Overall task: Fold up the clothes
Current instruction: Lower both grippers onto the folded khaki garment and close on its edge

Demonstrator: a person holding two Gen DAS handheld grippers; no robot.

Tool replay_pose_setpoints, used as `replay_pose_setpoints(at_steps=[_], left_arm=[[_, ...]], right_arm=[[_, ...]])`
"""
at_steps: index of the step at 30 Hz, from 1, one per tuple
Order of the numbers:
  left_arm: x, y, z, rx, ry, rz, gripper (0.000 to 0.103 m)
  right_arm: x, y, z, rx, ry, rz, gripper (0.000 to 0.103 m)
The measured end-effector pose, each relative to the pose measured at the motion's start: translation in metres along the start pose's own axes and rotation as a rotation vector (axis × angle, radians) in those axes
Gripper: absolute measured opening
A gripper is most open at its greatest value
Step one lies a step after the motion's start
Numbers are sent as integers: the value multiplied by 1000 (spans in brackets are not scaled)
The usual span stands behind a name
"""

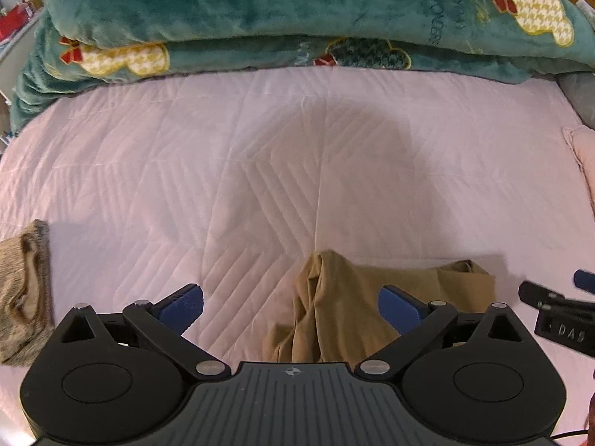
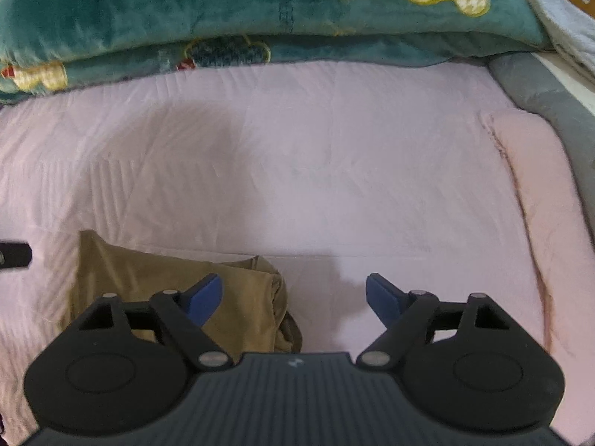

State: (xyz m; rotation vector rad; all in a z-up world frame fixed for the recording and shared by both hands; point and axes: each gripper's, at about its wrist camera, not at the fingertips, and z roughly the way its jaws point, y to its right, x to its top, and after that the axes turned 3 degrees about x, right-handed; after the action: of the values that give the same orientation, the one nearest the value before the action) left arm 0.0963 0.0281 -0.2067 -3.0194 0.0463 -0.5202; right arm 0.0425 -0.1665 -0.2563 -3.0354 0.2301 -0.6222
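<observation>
A tan garment (image 1: 372,297) is seen bunched and creased on the pink bed (image 1: 260,171), its long axis running left to right. The left tool (image 1: 290,306) is held spread above its left end, the right tool (image 2: 293,299) spread by its right end.

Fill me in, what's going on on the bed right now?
A person holds two grippers over a pink quilted bed. Both the left gripper and the right gripper are open, holding nothing. A tan garment lies bunched below them, not neatly folded. A brown knit piece sits off left.
</observation>
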Motion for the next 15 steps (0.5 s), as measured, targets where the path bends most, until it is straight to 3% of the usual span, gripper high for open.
replay_pose_setpoints(at_steps=[2,5,15], left_arm=[[2,-1,16,-14,-6,-4,99],[0,-5,39,-34,-30,-7,89],[1,-1,77,-78,-54,0,88]], right_arm=[[-2,3,17,17,-20,-1,69],[-5,4,37,41,-46,9,51],[-8,14,71,69,-66,21,51]])
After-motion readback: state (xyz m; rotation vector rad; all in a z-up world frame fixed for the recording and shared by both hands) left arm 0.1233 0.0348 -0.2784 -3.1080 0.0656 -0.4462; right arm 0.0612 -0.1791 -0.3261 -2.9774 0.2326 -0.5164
